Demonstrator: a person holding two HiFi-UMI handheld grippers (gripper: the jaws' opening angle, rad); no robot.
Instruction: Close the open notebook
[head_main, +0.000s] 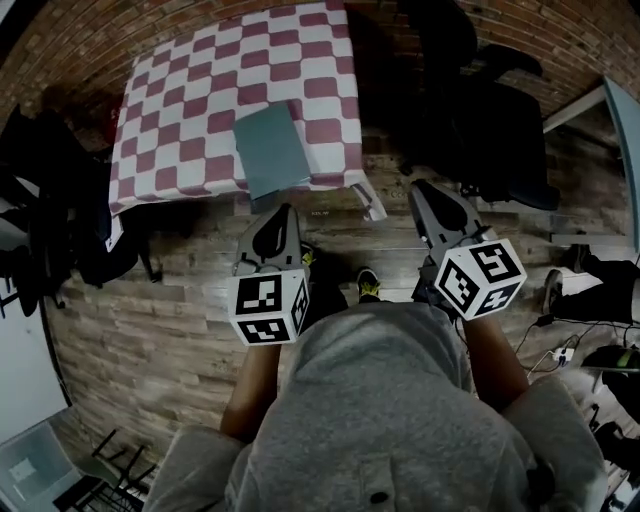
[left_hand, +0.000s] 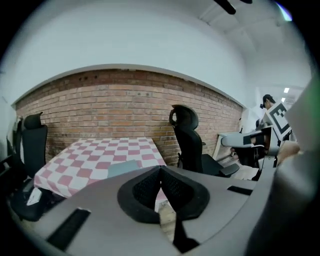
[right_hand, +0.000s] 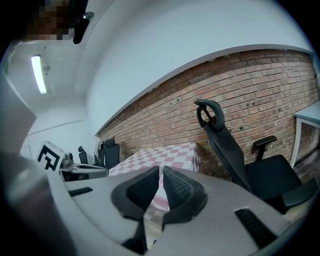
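On the checkered desk (head_main: 200, 100) the notebook (head_main: 272, 150) looks shut, so hold your left gripper (head_main: 286, 210) and right gripper (head_main: 425, 192), both clenched empty, clear of it.

Office-type workroom: brick wall (left_hand: 125, 102), black swivel office chairs (head_main: 500, 125), white desk (head_main: 588, 100), wood-plank floor (head_main: 150, 330), loose cables (head_main: 585, 335) on floor, checkered-cloth tabletop (head_main: 180, 110).
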